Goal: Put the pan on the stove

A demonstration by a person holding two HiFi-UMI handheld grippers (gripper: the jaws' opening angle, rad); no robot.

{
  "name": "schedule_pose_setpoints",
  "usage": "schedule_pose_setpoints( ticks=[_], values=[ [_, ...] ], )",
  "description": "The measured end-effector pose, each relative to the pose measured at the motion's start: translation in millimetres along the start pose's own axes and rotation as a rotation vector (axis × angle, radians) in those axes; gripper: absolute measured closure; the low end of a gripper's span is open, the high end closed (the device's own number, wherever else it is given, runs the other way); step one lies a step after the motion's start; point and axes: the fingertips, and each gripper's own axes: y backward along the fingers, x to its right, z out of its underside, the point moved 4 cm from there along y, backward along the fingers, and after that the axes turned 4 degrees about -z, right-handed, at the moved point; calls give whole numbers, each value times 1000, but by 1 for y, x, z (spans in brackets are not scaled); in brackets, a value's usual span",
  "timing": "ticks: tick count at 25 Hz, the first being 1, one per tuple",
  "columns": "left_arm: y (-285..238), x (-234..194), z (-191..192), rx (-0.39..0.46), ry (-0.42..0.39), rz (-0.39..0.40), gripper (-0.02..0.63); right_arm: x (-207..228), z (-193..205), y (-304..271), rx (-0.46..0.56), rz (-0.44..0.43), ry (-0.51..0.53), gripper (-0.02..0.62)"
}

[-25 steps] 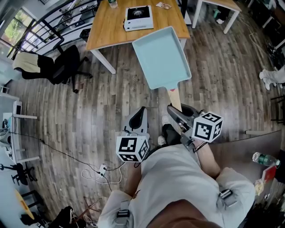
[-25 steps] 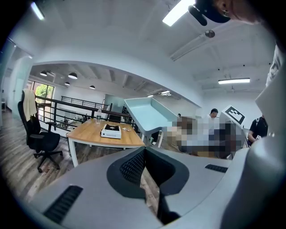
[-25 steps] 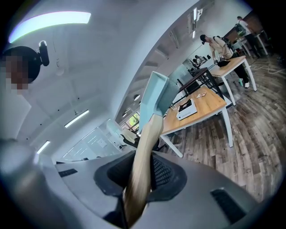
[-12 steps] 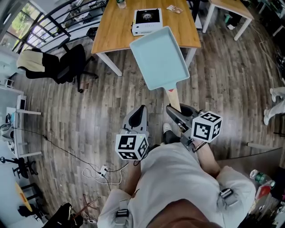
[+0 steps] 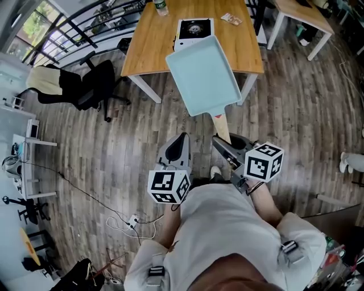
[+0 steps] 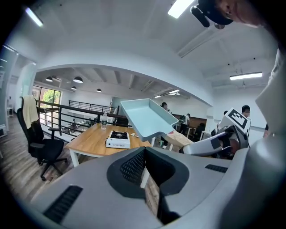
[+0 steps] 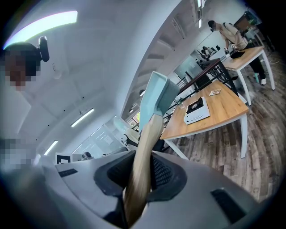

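Pale blue rectangular pan (image 5: 203, 74) in the air before the wooden table (image 5: 148, 40)
Your right hand-held gripper (image 5: 223, 140) clamps its handle; your left hand-held gripper (image 5: 177, 145) is closed, empty. The small white stove (image 5: 195, 28) stands beyond, a plastic bottle (image 5: 161, 7) near it.

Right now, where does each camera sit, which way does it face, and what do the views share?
Head view: on the person's head, looking steeply down; shows the torso, left gripper and right gripper.
Left gripper view: on that gripper, looking along its empty jaws toward the table; right gripper at right.
Right gripper view: on that gripper, looking along the clamped pan handle.
Shared: all three show pan, stove and table.
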Motion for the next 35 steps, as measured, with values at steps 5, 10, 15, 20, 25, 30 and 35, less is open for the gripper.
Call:
schedule_pose_setpoints(
  ticks=[5, 10, 15, 20, 25, 30, 35],
  values=[
    [-21, -8, -10, 1, -12, 4, 588, 11, -16, -12, 8, 1, -2, 502],
    [-42, -24, -16, -6, -16, 21, 588, 23, -31, -30, 19, 15, -8, 502],
    [-71, -46, -28, -18, -22, 54, 588, 36, -51, -54, 36, 36, -22, 500],
    [-92, -72, -36, -25, -25, 83, 588, 44, -60, -81, 43, 63, -38, 500],
    [-109, -97, -42, -35, -27, 112, 588, 49, -69, -106, 52, 92, -44, 500],
    [-125, -123, -53, -40, -33, 146, 588, 49, -83, -134, 70, 116, -51, 500],
    [-141, -146, -63, -38, -33, 185, 588, 51, -93, -160, 86, 137, -50, 500]
  ],
)
